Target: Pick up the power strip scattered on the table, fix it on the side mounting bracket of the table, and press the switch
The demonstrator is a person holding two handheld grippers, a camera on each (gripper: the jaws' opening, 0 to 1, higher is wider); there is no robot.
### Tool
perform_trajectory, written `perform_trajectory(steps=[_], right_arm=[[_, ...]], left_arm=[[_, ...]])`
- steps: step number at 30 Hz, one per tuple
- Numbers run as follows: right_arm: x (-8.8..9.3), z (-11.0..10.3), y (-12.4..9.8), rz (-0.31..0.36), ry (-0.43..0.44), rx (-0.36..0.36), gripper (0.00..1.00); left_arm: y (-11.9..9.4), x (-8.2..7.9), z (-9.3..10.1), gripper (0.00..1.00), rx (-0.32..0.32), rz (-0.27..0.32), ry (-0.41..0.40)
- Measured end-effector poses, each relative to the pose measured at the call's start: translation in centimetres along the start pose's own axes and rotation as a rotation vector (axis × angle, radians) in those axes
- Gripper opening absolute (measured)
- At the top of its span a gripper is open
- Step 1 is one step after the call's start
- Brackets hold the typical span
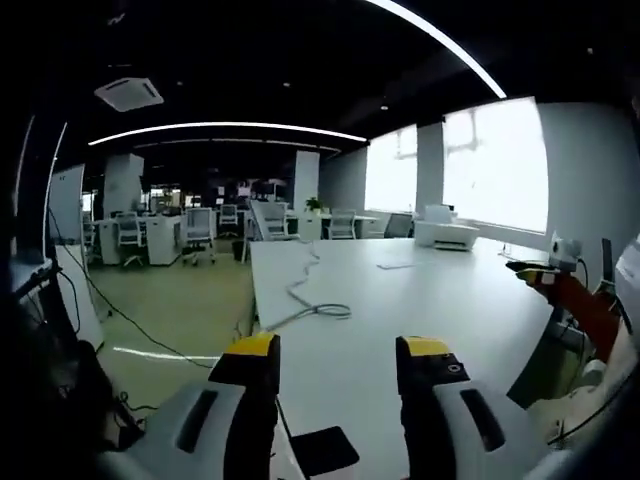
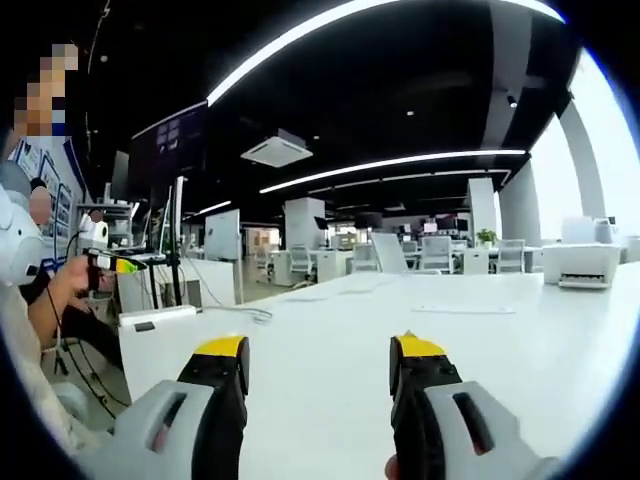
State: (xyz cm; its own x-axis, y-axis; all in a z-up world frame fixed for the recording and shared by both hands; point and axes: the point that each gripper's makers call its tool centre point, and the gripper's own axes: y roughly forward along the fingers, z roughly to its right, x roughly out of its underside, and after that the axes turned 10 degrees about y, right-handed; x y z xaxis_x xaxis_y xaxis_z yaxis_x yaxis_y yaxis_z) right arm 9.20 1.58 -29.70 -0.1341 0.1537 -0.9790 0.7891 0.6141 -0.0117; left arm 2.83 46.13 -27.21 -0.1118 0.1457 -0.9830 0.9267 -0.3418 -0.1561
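Two claws, each with jaws spread and nothing between them: the left claw (image 1: 338, 358) and right claw (image 2: 318, 358) hang above a white table (image 1: 420, 300). In the left gripper view a cable (image 1: 312, 296) trails across the table at 12 o'clock from the jaws, and a black plate (image 1: 322, 450) lies at 6 o'clock between them; I cannot tell where the power strip is. Beyond, an office with chairs (image 1: 199, 233), a printer (image 2: 582, 265) at 2 o'clock, and a ceiling light strip (image 2: 390, 163).
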Motion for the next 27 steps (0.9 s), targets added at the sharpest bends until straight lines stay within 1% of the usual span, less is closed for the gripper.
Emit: perform_trajectory(steps=[1,4,6,9,11,13,15,19,21,22,24,25,27], right_arm=[[0.0,0.0,0.0,-0.002,0.0,-0.001,0.52],[0.1,-0.1,0.2,-0.009,-0.003,-0.007,0.52],[0.1,-0.2,0.3,-0.011,-0.003,-0.011,0.52],[0.1,-0.2,0.4,-0.014,-0.003,-0.015,0.52],[0.1,-0.2,0.5,-0.018,-0.003,-0.016,0.52],[0.1,-0.2,0.5,-0.019,-0.002,-0.019,0.53],[0.1,-0.2,0.6,-0.021,-0.002,-0.02,0.53],[0.1,-0.5,0.9,-0.022,-0.004,-0.028,0.53],[0.2,-0.7,1.0,-0.023,-0.002,-0.033,0.53],[0.3,-0.8,1.0,-0.024,-0.002,-0.035,0.53],[0.4,-0.8,1.0,-0.027,-0.002,-0.036,0.53],[0.4,-0.8,1.0,-0.029,-0.003,-0.035,0.53],[0.5,-0.7,1.0,-0.031,-0.004,-0.032,0.53]], left_arm=[[-0.1,0.0,-0.1,0.51,0.013,-0.007,-0.025],[-0.3,0.1,-0.4,0.51,0.025,-0.027,-0.039],[-0.4,0.5,-0.8,0.51,0.019,-0.062,-0.049],[-0.7,0.8,-1.3,0.51,0.001,-0.105,-0.022],[-0.8,0.7,-1.6,0.5,-0.016,-0.113,0.013],[-1.0,1.1,-1.5,0.5,-0.001,-0.144,0.019],[-1.1,1.1,-1.4,0.5,0.01,-0.158,0.013],[-1.4,1.6,-1.4,0.5,0.022,-0.206,0.015],[-1.5,1.9,-1.3,0.5,0.034,-0.218,-0.001],[-1.6,2.1,-1.0,0.5,0.047,-0.221,-0.062],[-1.8,2.6,-1.2,0.5,0.053,-0.239,-0.097],[-1.9,2.7,-1.3,0.5,0.054,-0.242,-0.104],[-2.2,3.3,-1.5,0.5,0.044,-0.271,-0.113]])
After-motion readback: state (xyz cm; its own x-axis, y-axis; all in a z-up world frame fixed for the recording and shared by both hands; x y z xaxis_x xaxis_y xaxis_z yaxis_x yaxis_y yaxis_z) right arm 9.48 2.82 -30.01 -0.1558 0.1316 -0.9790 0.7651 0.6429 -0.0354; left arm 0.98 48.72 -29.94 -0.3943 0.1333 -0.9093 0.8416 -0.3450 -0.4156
